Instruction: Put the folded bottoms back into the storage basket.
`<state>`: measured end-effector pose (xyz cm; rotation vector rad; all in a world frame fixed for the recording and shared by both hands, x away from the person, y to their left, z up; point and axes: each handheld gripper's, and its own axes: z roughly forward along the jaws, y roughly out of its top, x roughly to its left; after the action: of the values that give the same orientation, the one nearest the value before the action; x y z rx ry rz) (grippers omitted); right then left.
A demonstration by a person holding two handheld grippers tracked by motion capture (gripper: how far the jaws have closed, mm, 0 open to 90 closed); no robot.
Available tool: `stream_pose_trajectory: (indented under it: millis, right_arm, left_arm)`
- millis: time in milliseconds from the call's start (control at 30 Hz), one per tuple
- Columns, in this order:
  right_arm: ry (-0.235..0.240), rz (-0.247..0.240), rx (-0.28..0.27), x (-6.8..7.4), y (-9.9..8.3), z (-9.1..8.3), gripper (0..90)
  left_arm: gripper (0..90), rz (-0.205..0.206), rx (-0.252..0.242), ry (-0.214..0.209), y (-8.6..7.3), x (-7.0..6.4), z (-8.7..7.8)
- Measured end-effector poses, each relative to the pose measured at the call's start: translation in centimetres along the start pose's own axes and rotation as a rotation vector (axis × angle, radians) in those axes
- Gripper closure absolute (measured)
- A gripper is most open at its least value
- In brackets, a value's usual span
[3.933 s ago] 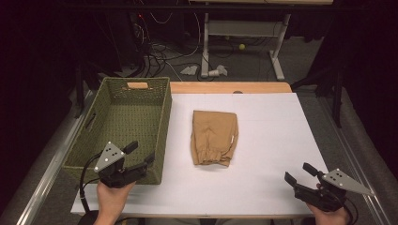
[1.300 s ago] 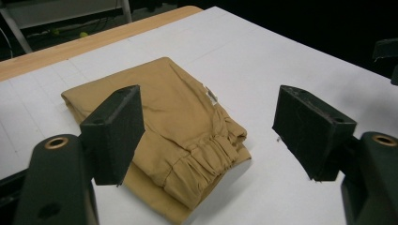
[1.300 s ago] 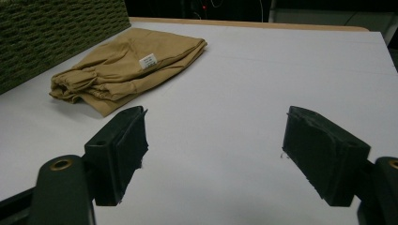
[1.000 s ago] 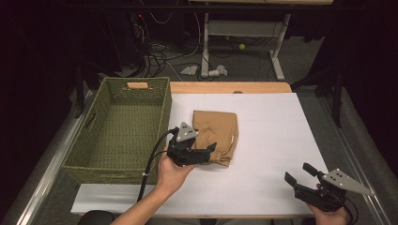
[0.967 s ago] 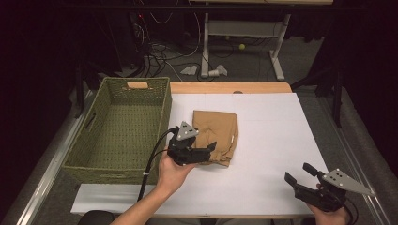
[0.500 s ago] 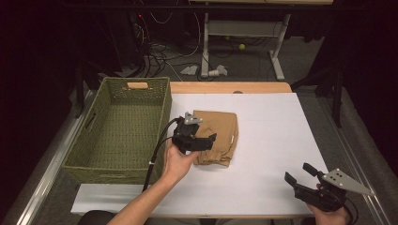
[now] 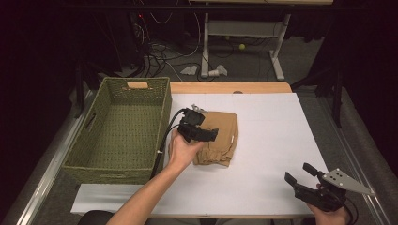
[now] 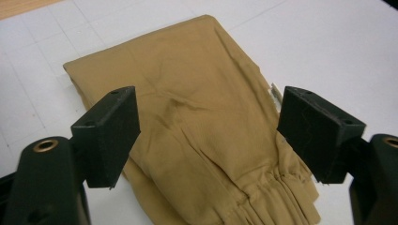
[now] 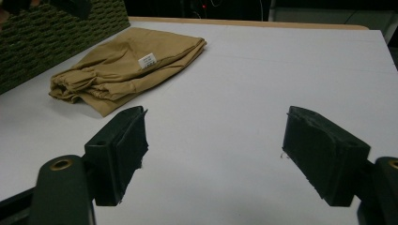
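Left gripper (image 7: 202, 132) jaws spread, now over folded tan garment (image 7: 219, 137), up from table's near edge seconds ago. Garment lies mid-table, just beside green basket (image 7: 123, 129). Grasp looks imminent. Right gripper (image 7: 300, 177) spread, unmoved at near right corner.

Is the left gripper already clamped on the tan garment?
No, the left gripper hangs open over the folded tan garment, jaws wide apart.

Place: lab or workshop
Signs: loose cables (image 7: 159, 56) on the floor, bare desk frame (image 7: 244, 35), white-covered table (image 7: 277, 140)
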<state>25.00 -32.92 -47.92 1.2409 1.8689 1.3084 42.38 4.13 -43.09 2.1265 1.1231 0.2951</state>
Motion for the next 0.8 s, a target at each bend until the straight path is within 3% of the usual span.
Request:
stream_pose_trajectory:
  millis: [233,467,633,800]
  right_arm:
    - [0.000,0.000,-0.001,0.0,0.0,0.0,22.6]
    - [0.000,0.004,0.005,0.0,0.0,0.1,22.8]
    - [0.000,0.006,0.006,0.0,0.0,0.1,22.8]
    - [-0.001,0.004,0.004,0.0,0.0,0.0,22.8]
  left_arm:
    - [19.9,-0.032,0.040,0.018,0.9,1.0,1.4]
    - [18.8,-0.137,0.099,0.000,1.6,2.8,3.3]
    - [18.4,-0.148,0.132,0.018,1.6,3.3,4.3]
    - [18.5,-0.193,0.147,0.047,1.6,4.5,5.2]
